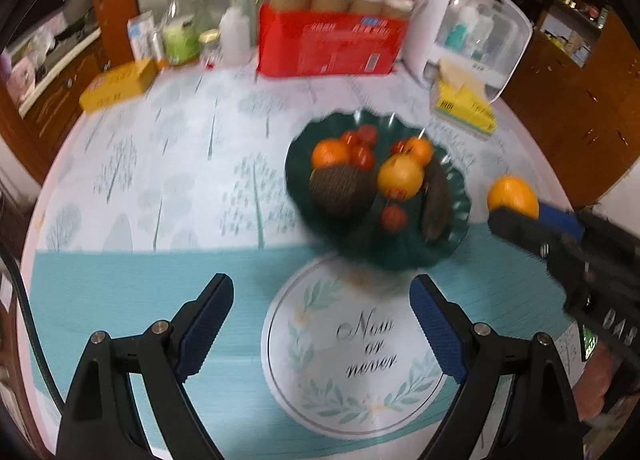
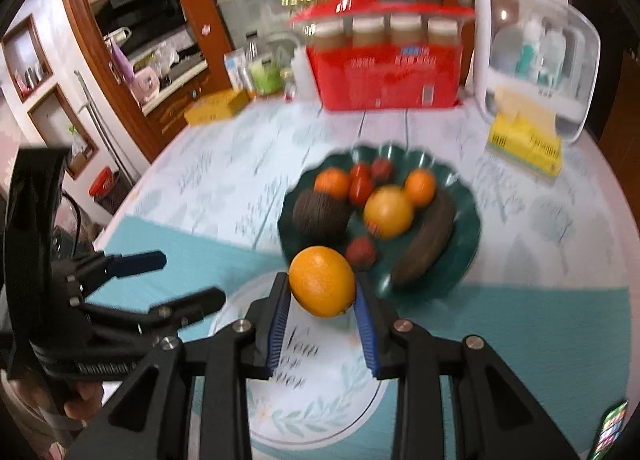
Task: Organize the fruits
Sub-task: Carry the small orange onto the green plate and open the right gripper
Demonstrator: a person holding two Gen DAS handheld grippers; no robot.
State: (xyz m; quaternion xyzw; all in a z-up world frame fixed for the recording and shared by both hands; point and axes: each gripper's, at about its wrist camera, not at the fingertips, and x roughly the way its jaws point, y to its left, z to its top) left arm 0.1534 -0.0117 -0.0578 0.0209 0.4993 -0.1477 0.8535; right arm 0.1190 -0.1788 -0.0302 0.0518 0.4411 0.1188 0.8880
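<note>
A dark green scalloped plate (image 1: pixel 456 176) (image 2: pixel 468 216) sits on the table and holds oranges, small red fruits, a yellow-orange round fruit (image 2: pixel 388 212), a brown rough ball-shaped fruit (image 2: pixel 320 214) and a dark banana (image 2: pixel 426 244). My right gripper (image 2: pixel 322 292) is shut on an orange (image 2: pixel 322 280) and holds it above the table just in front of the plate. In the left wrist view that orange (image 1: pixel 512 196) is right of the plate. My left gripper (image 1: pixel 322 292) is open and empty over the tablecloth, in front of the plate; it shows in the right wrist view (image 2: pixel 188 280).
A red box of jars (image 1: pixel 328 36), a white organiser (image 1: pixel 476 28), a yellow book (image 1: pixel 466 106), a yellow box (image 1: pixel 118 84) and bottles (image 1: pixel 180 36) line the table's far edge. A round "Now or never" print (image 1: pixel 352 348) lies near the front.
</note>
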